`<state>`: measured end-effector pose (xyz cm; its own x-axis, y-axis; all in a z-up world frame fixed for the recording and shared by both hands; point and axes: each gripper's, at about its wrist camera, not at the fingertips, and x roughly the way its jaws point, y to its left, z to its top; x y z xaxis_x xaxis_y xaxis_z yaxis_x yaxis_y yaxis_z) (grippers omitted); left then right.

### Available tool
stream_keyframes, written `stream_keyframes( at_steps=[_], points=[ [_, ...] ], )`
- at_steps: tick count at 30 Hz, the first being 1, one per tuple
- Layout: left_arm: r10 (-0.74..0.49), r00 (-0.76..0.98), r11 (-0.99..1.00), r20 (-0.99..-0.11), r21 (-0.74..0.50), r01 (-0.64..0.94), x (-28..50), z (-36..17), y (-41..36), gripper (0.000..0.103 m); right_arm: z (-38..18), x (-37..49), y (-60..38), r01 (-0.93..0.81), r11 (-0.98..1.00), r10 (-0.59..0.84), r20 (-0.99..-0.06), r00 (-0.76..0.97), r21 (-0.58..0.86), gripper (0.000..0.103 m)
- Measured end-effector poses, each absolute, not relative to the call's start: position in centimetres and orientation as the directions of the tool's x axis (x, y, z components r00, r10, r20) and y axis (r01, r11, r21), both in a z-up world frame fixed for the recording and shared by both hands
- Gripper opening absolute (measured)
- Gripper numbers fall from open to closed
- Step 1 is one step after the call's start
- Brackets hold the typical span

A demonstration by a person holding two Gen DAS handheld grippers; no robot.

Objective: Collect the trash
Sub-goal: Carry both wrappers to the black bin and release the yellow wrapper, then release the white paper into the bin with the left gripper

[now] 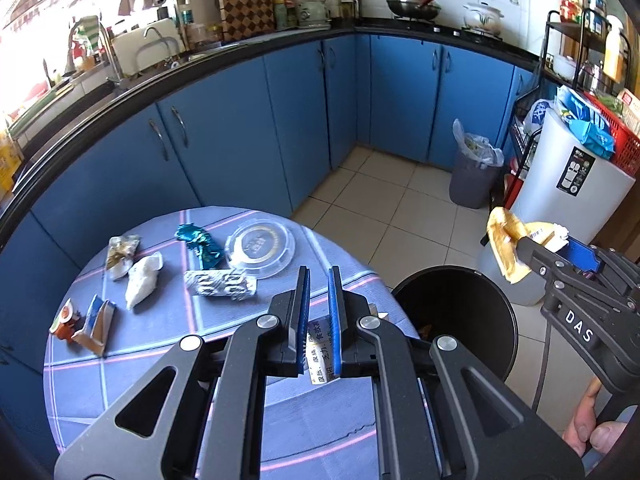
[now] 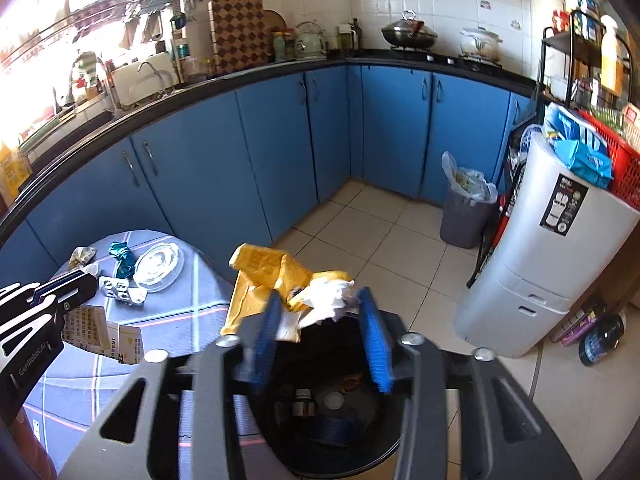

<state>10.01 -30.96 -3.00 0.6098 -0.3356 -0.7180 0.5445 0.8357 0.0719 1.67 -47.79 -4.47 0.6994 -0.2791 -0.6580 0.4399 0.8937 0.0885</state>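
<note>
Right gripper (image 2: 320, 320): jaws parted, crumpled yellow-and-white paper wrapper (image 2: 280, 280) loose between them above the round black plastic bin (image 2: 340, 420), positioned for dropping.
Left gripper (image 1: 318, 320): clamped on a printed paper leaflet (image 1: 318, 354), over the round checked tablecloth table (image 1: 160, 360), evidently awaiting the bin.

The left tool (image 1: 319, 280) covers most of a printed carton (image 1: 318, 354), so its print is unreadable. In the black bin (image 2: 384, 446), the right tool (image 2: 320, 312) hides much; a small bottle (image 2: 302, 400) and perhaps a lid (image 2: 334, 401) show dimly.
</note>
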Motion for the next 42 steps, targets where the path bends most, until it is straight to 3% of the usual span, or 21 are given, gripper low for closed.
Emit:
stream_keyframes(
  at_steps=[1,3,36,37,38,39,40,42],
  points=[
    [-0.336,0.606,0.834,-0.721,0.071,0.547,10.1,-3.1,-31.2,0.010,-4.6,1.6,-48.0,0.441,0.892,-0.273,-0.658,0.702,0.101,0.073],
    [-0.336,0.601,0.831,-0.725,0.072,0.552,10.4,-3.4,-31.8,0.010,-4.5,1.2,-48.7,0.452,0.882,-0.275,-0.637,0.720,0.130,0.082],
    [-0.444,0.545,0.768,-0.712,0.010,0.640,11.9,-2.2,-40.2,0.013,-5.7,-0.1,-53.3,0.599,0.797,-0.414,-0.649,0.638,0.080,0.082],
    [-0.447,0.533,0.770,-0.719,-0.005,0.638,12.2,-2.4,-40.1,0.016,-5.8,-0.1,-53.3,0.598,0.797,-0.414,-0.650,0.637,0.079,0.082],
    [-0.452,0.518,0.771,-0.726,-0.026,0.637,12.6,-2.6,-39.9,0.033,-5.8,-0.1,-53.3,0.597,0.798,-0.413,-0.652,0.637,0.078,0.082],
    [-0.454,0.505,0.776,-0.734,-0.048,0.628,13.0,-2.9,-39.6,0.079,-5.9,-0.1,-53.2,0.596,0.799,-0.412,-0.652,0.636,0.077,0.082],
    [-0.453,0.514,0.786,-0.728,-0.054,0.616,13.2,-2.9,-39.3,0.101,-5.9,-0.1,-53.2,0.595,0.800,-0.411,-0.653,0.636,0.075,0.082],
    [-0.464,0.565,0.800,-0.683,-0.048,0.598,12.9,-2.5,-38.4,0.099,-5.9,-0.1,-53.1,0.595,0.801,-0.414,-0.652,0.635,0.071,0.082]
  ],
)
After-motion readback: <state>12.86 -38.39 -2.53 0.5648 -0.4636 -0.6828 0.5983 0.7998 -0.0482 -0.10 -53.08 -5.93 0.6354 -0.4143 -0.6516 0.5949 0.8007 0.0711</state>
